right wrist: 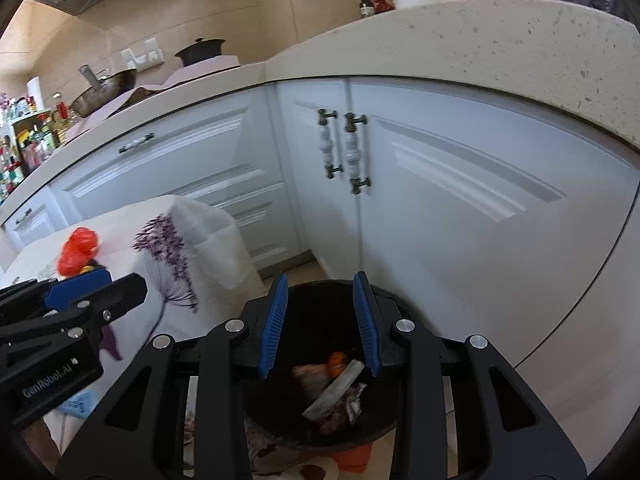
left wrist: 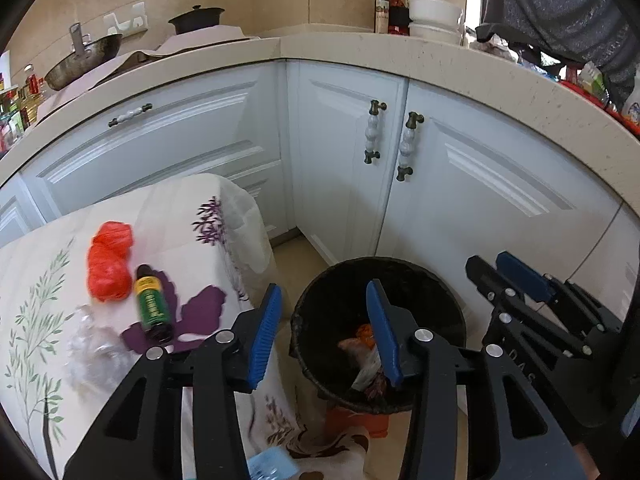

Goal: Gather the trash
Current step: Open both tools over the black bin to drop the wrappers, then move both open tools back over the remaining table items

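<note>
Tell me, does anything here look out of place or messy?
Yes: a small green-labelled bottle lies on its side on the flowered tablecloth, beside a crumpled red plastic bag and clear crumpled plastic.

Legible markings on the two hand-held grippers.
The body of the left gripper, seen at the lower left of the right wrist view, carries the white brand "GenRobot.AI". The right gripper, in the left wrist view, shows pale letters reading about "D A S", partly cut off. The yellow-green label of the small bottle on the desk bears print too blurred to read.
</note>
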### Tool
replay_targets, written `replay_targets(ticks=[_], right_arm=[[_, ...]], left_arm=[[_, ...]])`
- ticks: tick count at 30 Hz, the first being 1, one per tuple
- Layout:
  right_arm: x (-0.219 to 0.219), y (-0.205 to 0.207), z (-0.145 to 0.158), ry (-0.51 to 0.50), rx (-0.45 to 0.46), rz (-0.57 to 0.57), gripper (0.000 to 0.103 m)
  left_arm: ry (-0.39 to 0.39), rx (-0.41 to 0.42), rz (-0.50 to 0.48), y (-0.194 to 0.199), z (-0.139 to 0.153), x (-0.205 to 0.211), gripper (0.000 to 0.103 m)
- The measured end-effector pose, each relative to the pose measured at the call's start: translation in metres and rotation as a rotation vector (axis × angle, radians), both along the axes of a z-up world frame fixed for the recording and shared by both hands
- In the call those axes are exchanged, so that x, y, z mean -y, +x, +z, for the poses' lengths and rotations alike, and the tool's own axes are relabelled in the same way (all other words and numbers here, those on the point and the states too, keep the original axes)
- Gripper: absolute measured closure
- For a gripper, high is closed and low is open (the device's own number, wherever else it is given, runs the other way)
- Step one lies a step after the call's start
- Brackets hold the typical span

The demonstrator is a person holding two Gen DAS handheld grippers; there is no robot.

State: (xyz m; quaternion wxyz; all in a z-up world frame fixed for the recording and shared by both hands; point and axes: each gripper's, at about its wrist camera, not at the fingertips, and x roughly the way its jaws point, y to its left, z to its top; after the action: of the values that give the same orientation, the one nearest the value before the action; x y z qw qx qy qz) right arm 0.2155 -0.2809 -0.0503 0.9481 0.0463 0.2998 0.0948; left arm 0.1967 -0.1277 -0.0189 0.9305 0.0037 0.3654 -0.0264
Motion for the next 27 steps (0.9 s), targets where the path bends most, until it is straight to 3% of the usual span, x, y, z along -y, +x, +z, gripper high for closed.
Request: replay_targets(ticks=[7, 17, 27], right_arm=[[-0.030, -0.026, 0.005, 0.017, -0.007, 0.068, 0.070], [-0.077, -0.063, 0.009, 0.010, -0.021, 0.155, 0.070], [-0.094, -0.076, -0.007, -0.032, -0.069, 0.148, 0.070]], left_arm=[[-0.004, 0.015, 0.044, -0.033, 0.010, -0.040, 0.052], [0.009, 0.023, 0.158, -0.075, 0.011, -0.108, 0.051], [0.016, 0.008, 0.245, -0.104, 0.001, -0.159, 0.051]])
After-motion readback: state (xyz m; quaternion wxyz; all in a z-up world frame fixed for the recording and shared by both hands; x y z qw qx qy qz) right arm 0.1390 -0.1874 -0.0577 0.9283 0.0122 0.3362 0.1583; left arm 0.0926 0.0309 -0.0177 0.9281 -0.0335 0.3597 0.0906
